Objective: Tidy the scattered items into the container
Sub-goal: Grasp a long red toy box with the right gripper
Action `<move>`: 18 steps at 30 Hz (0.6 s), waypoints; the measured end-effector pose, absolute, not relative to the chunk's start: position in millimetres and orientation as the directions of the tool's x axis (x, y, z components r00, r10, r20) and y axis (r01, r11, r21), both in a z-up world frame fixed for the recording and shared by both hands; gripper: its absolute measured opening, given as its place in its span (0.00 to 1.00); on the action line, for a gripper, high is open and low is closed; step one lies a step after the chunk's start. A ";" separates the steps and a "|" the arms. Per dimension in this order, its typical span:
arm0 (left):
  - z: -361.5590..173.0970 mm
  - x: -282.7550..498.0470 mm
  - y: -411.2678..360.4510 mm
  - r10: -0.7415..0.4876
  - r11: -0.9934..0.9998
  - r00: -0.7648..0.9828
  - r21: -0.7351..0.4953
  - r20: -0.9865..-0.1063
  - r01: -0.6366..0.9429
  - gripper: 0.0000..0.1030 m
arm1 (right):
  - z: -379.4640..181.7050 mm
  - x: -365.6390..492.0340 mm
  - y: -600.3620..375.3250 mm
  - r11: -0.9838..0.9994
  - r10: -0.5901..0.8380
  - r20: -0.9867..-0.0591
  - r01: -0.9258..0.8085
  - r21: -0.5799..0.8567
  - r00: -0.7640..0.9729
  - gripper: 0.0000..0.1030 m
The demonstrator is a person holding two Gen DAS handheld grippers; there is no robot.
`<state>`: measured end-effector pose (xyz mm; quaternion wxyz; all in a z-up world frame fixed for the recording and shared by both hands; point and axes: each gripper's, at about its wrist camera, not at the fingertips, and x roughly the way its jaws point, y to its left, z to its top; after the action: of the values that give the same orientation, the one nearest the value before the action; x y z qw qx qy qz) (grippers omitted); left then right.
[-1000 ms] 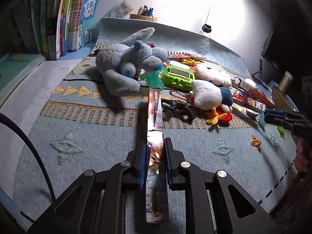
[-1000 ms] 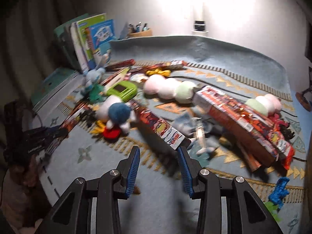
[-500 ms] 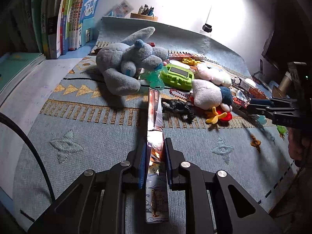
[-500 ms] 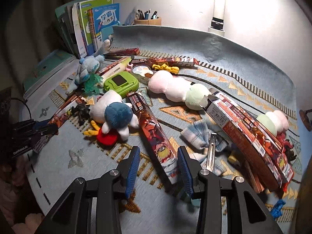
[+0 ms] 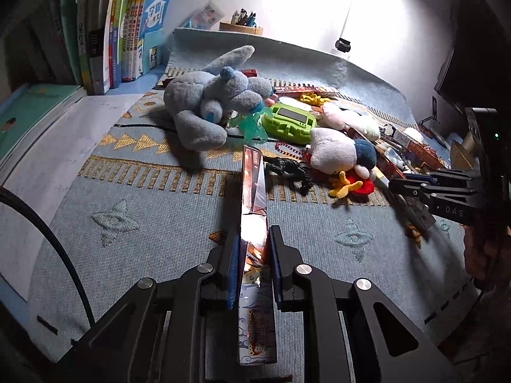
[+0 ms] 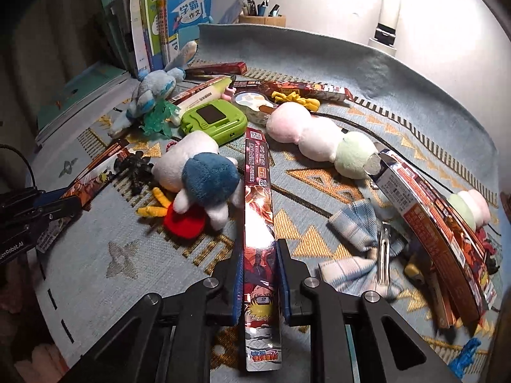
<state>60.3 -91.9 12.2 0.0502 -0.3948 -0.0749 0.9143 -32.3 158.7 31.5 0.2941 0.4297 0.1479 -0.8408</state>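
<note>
At the bottom centre of the left wrist view, the left hand-held gripper (image 5: 254,255) is clamped narrowly on a glossy card pack (image 5: 254,198), edge up, its far end reaching toward the middle of the frame. Just beyond that end lie a black figure (image 5: 289,169) and a white-and-blue plush (image 5: 340,151) with a red and yellow part; above them sit a green toy console (image 5: 289,121) and a grey plush (image 5: 210,108). Upright books (image 5: 127,32) fill the upper left, and a patterned blue mat (image 5: 153,223) covers the desk.

At the bottom centre of the right wrist view, the right hand-held gripper (image 6: 258,274) has its pads pressed on a long red card box (image 6: 258,198), which runs up the middle of the frame. The white-and-blue plush (image 6: 201,175) lies against the box on its left. To the right, a striped cloth (image 6: 354,223) with a metal clip (image 6: 383,255) lies near the fingers, and further right a stack of red boxes (image 6: 431,217) leans. A pink, white and green plush (image 6: 319,137) lies across the upper centre. The left hand-held gripper (image 6: 48,204) shows at the left edge. No container can be made out in either view.
</note>
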 end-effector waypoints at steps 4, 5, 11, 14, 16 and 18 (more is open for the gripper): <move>26.3 72.3 -86.3 0.168 -0.981 -0.702 -0.190 -0.692 -0.047 0.14 | 53.0 -7.0 194.1 -0.820 -0.468 -0.762 0.540 0.187 -0.447 0.17; 30.9 74.8 -84.1 0.171 -0.980 -0.709 -0.189 -0.684 -0.054 0.14 | 58.3 -2.2 201.1 -0.821 -0.494 -0.742 0.523 0.228 -0.453 0.17; 61.2 81.2 -61.4 0.201 -0.977 -0.741 -0.181 -0.641 -0.108 0.14 | 90.0 28.5 268.4 -0.817 -0.575 -0.622 0.403 0.412 -0.531 0.17; 70.4 78.3 -45.6 0.209 -0.977 -0.742 -0.166 -0.637 -0.132 0.14 | 103.9 40.4 304.6 -0.822 -0.566 -0.579 0.343 0.455 -0.587 0.17; 67.0 74.1 -36.1 0.201 -0.979 -0.727 -0.147 -0.656 -0.139 0.14 | 108.2 44.6 330.1 -0.819 -0.559 -0.562 0.301 0.488 -0.610 0.17; 55.4 69.0 -29.9 0.196 -0.981 -0.693 -0.134 -0.693 -0.144 0.14 | 109.2 51.0 355.6 -0.822 -0.540 -0.559 0.253 0.510 -0.629 0.17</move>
<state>69.0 -29.9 55.4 0.0925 -0.3805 -0.0345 0.9195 51.0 355.6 109.2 0.2252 0.3671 -0.1955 -0.8811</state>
